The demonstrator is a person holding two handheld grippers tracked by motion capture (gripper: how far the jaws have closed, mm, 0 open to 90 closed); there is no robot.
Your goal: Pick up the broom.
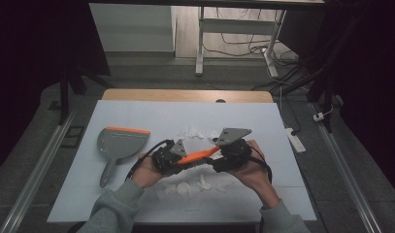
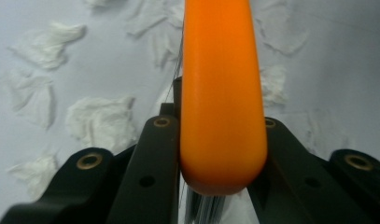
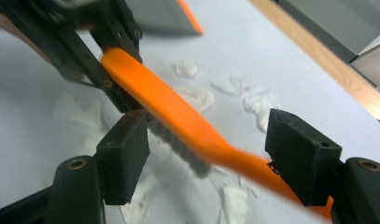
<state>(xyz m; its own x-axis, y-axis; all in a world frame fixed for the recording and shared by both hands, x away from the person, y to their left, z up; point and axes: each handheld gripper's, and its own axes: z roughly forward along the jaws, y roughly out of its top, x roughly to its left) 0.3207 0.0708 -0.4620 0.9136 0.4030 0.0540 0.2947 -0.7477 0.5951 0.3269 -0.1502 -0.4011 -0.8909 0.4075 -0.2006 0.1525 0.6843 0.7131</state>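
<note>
An orange brush [image 1: 199, 155] with grey bristles [image 3: 178, 145] is held above the white table top [image 1: 263, 121], level between both hands. My left gripper [image 1: 181, 159] is shut on one end of the brush [image 2: 220, 93], its black jaws pressed against both sides. My right gripper [image 1: 220, 154] is open; its jaws stand wide apart on either side of the brush [image 3: 165, 108], not touching it. In the right gripper view the left gripper [image 3: 112, 65] shows at the upper left, clamped on the brush.
A grey dustpan [image 1: 121, 143] with an orange lip lies on the table's left side, handle toward the person. Several torn white paper scraps [image 1: 192, 132] lie scattered around and under the hands [image 2: 101, 122]. A wooden table edge [image 1: 185, 95] runs along the back.
</note>
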